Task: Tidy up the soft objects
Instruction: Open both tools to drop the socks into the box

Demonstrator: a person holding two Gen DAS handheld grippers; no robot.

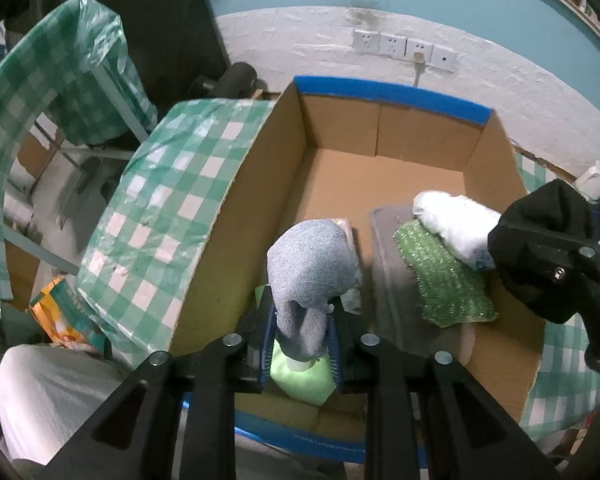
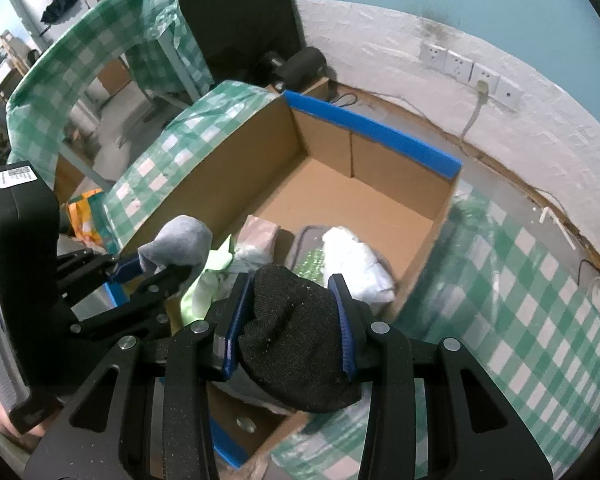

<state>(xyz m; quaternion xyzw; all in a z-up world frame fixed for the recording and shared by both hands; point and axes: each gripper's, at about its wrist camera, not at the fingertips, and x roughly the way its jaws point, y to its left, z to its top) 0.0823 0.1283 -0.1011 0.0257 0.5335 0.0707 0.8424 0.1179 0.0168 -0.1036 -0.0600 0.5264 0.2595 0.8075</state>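
Observation:
An open cardboard box (image 1: 260, 184) with blue-taped edges stands on a green checked tablecloth. My left gripper (image 1: 302, 332) is shut on a grey-blue knitted cloth (image 1: 308, 264) and holds it over the box's near left part, above a light green cloth (image 1: 304, 376). My right gripper (image 2: 290, 320) is shut on a black knitted cloth (image 2: 296, 344) over the box's near right side; the cloth also shows in the left wrist view (image 1: 540, 248). Inside the box lie a green glittery sponge cloth (image 1: 440, 276), a white bundle (image 1: 452, 220) and a grey pad (image 1: 388, 264).
The box (image 2: 236, 188) has bare floor at its far end. A white brick wall with sockets (image 1: 404, 48) is behind. The table's left edge drops to a cluttered floor with an orange packet (image 1: 60, 312). A second checked table (image 2: 80, 52) stands far left.

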